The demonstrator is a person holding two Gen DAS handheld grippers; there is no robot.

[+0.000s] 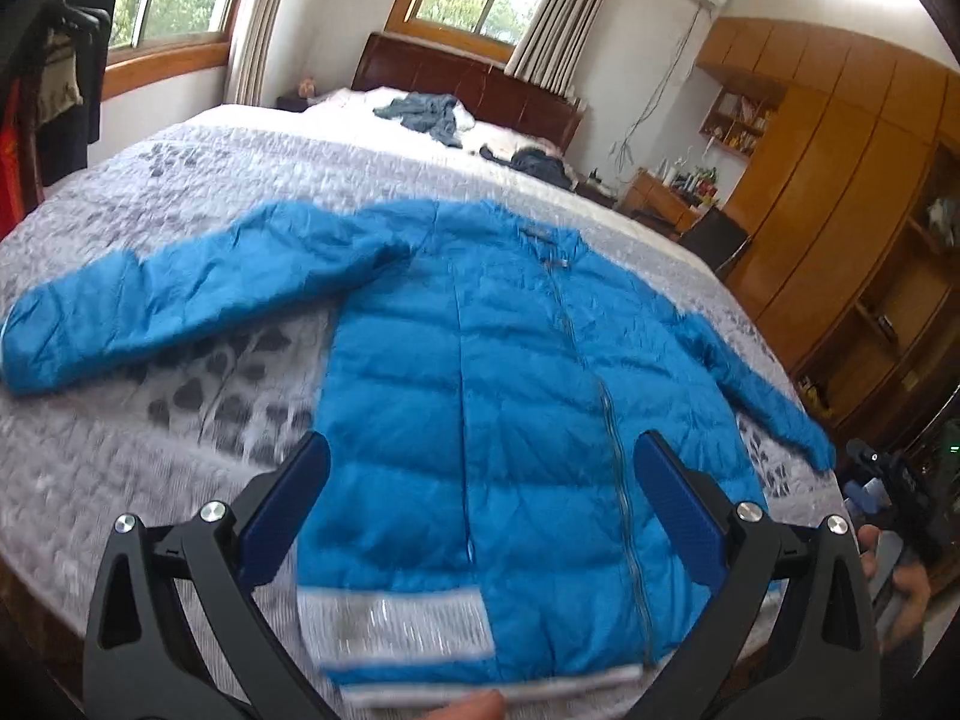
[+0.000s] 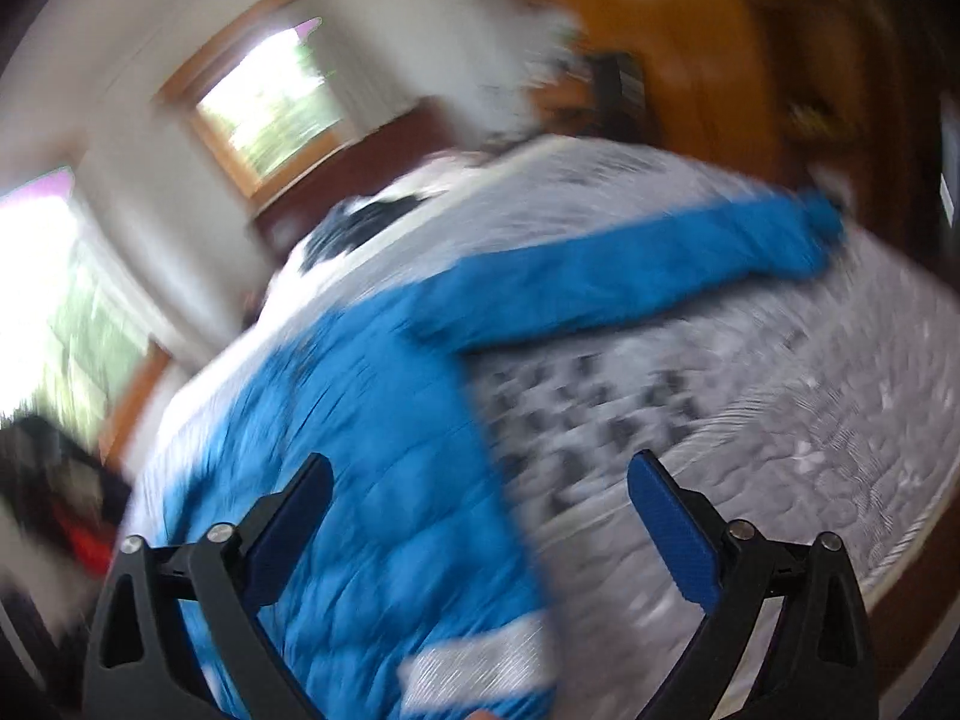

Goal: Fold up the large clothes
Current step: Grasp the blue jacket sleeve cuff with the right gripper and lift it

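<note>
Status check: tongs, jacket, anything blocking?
Left tongs open, empty. Right tongs open, empty. Blue puffer jacket flat on bed, sleeves spread, unfolded. Nothing on it.

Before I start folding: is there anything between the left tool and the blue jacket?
Nothing visible. The open left tool hovers directly over the blue jacket, spread flat on the bed.

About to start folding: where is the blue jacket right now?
The blue jacket lies spread flat on the bed, sleeves out, hem nearest both open grippers.
</note>
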